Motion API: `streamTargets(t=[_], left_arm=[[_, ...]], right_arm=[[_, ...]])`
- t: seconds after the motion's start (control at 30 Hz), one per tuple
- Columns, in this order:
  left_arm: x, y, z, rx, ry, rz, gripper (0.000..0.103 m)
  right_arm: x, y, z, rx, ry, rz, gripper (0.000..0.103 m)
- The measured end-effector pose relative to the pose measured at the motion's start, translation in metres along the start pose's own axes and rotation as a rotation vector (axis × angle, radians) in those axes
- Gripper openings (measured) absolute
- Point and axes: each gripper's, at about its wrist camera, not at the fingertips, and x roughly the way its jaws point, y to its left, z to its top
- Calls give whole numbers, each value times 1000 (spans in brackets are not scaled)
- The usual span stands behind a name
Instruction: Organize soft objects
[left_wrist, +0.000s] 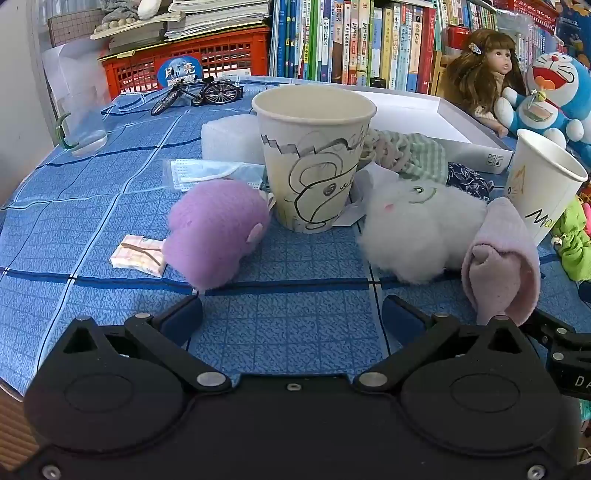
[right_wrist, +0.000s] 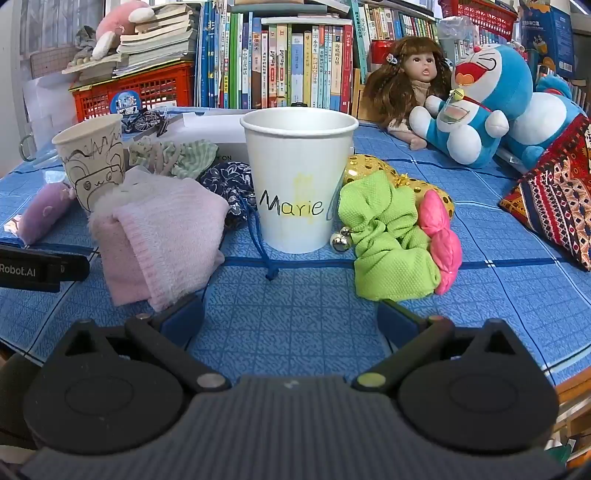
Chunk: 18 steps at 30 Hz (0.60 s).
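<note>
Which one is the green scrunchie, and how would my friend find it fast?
Look at the white cup with "Marie" written on it on the blue checked tablecloth. Right beside it, on the Doraemon side, lies the green scrunchie. It is the only lime-green ruffled thing, with small silver bells and a pink scrunchie next to it.

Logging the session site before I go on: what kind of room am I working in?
Probably a home, likely a child's room or study corner. Behind the blue checked tablecloth stands a tightly packed row of books, with a long-haired doll and a Doraemon plush propped beside it, plus hand-drawn paper cups.
</note>
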Motion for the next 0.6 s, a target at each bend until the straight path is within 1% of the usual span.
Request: streamTargets(t=[0.43, 0.6], left_arm=[[-2, 2, -3, 1, -9, -1, 103], [-2, 2, -2, 2, -10, -1, 103]], right_arm=[[1, 0, 0, -2, -1, 1, 103], [0, -1, -2, -10, -15, 15, 103]])
